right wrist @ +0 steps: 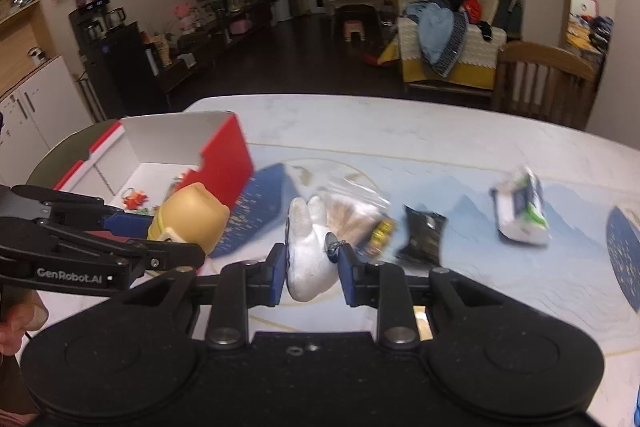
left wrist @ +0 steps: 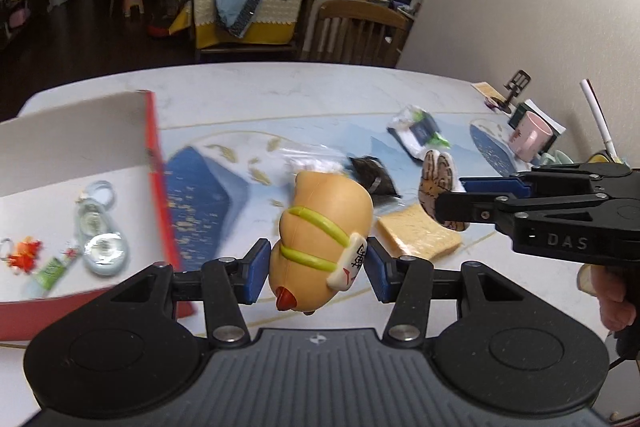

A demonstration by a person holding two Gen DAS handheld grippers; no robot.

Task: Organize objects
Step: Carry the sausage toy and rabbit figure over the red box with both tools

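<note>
My left gripper (left wrist: 318, 267) is shut on a tan squishy toy (left wrist: 324, 215) with green bands, a white label and a red beak, held above the table. From the right wrist the same toy (right wrist: 196, 215) shows at the left, in the left gripper (right wrist: 160, 239). My right gripper (right wrist: 312, 267) is shut on a white rabbit-shaped toy (right wrist: 306, 247) with a key ring. In the left wrist view this rabbit toy (left wrist: 436, 175) shows a brown-patterned face, and the right gripper (left wrist: 452, 193) comes in from the right. A red box (left wrist: 154, 163) with a white inside stands at the left, seen also as the red box (right wrist: 228, 163).
The box holds several key rings and small trinkets (left wrist: 100, 247). On the blue-patterned table lie a bread-like slice (left wrist: 418, 235), a black packet (right wrist: 420, 235), a white and green packet (right wrist: 520, 211) and a clear bag (right wrist: 352, 215). A pink mug (left wrist: 530, 137) stands by the wall. A wooden chair (left wrist: 360, 31) stands behind.
</note>
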